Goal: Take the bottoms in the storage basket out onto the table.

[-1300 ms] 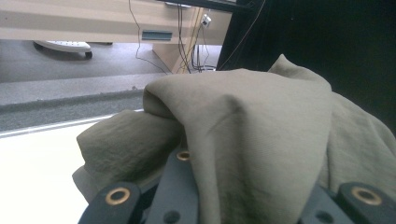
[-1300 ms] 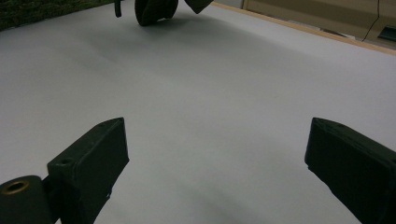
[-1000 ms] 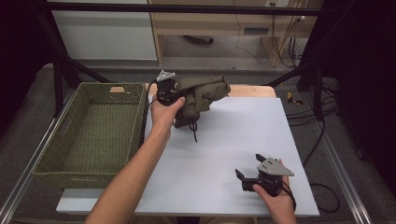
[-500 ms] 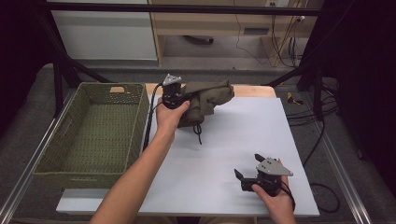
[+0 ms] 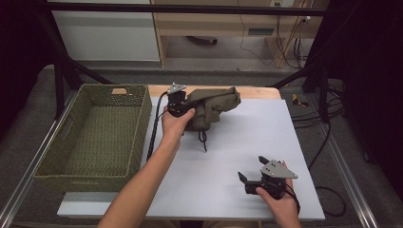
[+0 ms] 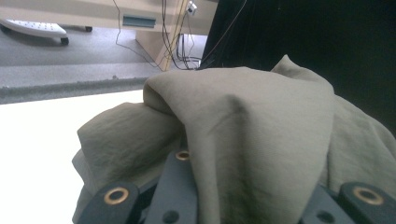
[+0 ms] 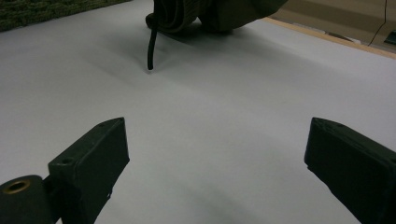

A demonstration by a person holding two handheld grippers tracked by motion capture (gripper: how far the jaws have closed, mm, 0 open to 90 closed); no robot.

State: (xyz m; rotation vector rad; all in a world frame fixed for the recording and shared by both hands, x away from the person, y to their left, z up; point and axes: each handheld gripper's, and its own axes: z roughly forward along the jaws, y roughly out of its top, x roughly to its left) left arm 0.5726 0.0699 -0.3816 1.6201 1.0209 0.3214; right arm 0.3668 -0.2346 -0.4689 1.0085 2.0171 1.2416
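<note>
One woven basket sits at the left edge of the worktop, with nothing visible inside it. Just right of it, the left gripper has its fingers clamped shut on a fold of the one olive garment, which is bunched at the far middle of the worktop with a dark drawstring trailing toward the person. In the left gripper view the cloth drapes over both fingers, so the bite looks deep enough. The step in hand reads as getting the garment into the basket. Advice: keep the pinch on a thick fold rather than a single layer, lift high enough that the hanging bulk and drawstring clear the basket rim, carry across without dragging, and release only once most of the cloth is past the rim. The right gripper rests near the front right of the worktop, well apart from the garment, with its fingers spread wide and holding nothing; it could tuck any trailing fabric or cord. Count: one basket, one garment, two grippers.
</note>
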